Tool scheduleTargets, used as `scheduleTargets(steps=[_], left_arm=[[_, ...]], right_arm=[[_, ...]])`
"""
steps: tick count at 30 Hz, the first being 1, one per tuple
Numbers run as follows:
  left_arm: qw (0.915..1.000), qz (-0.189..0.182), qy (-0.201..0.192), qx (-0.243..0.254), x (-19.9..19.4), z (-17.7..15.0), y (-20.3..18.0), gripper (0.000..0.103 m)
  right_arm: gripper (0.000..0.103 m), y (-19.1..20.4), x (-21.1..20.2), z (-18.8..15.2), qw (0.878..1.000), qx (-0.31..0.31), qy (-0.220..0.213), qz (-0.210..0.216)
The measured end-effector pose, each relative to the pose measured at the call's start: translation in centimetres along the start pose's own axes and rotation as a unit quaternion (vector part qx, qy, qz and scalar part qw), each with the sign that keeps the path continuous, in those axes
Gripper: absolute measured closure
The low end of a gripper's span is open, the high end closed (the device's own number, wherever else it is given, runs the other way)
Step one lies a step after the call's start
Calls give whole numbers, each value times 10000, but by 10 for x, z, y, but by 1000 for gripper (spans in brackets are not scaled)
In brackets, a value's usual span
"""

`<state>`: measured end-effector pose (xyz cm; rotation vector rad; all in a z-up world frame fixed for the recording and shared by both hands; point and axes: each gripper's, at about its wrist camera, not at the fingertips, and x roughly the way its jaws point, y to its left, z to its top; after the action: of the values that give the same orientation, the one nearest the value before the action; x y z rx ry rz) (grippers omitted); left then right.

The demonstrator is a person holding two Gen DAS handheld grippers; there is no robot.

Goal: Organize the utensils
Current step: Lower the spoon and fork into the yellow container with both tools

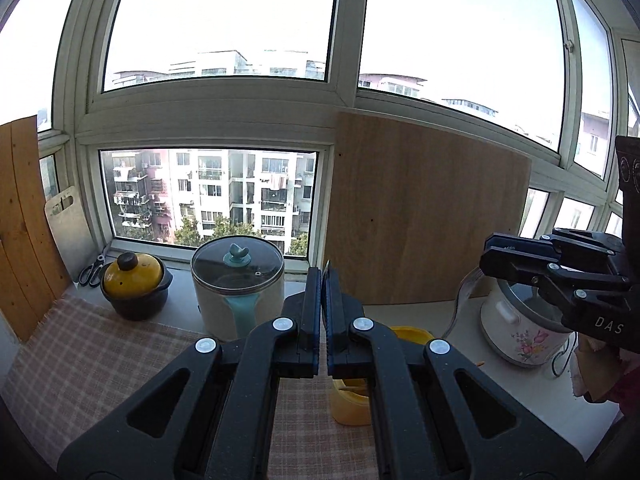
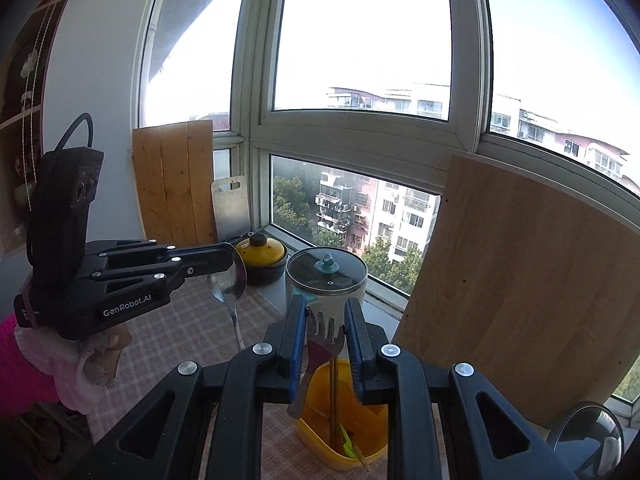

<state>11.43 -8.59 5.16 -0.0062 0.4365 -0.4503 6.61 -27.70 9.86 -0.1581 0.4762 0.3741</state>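
Observation:
My left gripper is shut on the bowl of a metal spoon, whose handle hangs down toward the cloth. In the left wrist view only the spoon's thin edge shows between the pads. My right gripper is open, its jaws on either side of a metal fork that stands tines-up in a yellow utensil holder. Chopsticks also stand in the holder. The holder also shows in the left wrist view, below my left gripper.
A checked cloth covers the counter. A white pot with a glass lid, a yellow-lidded black pot, scissors and a rice cooker stand near the window. Wooden boards lean against the glass.

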Motion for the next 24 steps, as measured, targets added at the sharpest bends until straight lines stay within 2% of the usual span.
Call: scheduleTargets(steps=[5,13,24], left_arm=[[9999,171,-4,21,26,4,-16,103],[9986,507,73,146,71,6,-25,103],[9951,731,465,471,120,-8,-30,103]], right_arm=[[85,-24,13,-2,9995,55,210,-215],[85,-64,49,-12,9970,420,580,-296],[85,-85,93,-27,9929,611,996,-226]])
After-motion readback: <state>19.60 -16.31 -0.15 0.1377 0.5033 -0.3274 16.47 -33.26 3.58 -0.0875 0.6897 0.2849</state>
